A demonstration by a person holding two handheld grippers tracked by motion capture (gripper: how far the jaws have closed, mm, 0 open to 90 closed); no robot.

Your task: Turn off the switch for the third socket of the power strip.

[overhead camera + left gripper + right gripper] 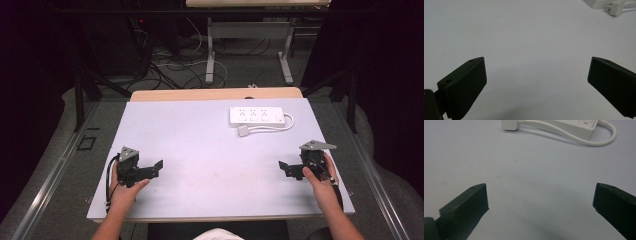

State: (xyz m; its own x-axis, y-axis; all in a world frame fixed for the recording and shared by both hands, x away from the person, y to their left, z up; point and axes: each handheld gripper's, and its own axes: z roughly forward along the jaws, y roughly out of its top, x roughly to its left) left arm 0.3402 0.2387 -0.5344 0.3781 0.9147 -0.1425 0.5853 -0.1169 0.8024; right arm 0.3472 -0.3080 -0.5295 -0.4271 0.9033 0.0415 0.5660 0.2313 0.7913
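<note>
A white power strip (257,115) lies at the back right of the pale table (200,145), its white cable (286,124) looping round to a white plug (243,131) in front of it. My left gripper (152,170) rests near the front left, held by a hand, jaws wide apart with nothing between them. My right gripper (287,169) sits at the front right, also open and empty. In the left gripper view the plug (615,9) is at the top right. The right gripper view has the plug (510,124), cable (599,142) and strip (576,126) along its top.
The table's wooden back edge (215,93) borders a floor with tangled cables (170,65) and the metal legs of another table (210,55). Dark curtains flank both sides.
</note>
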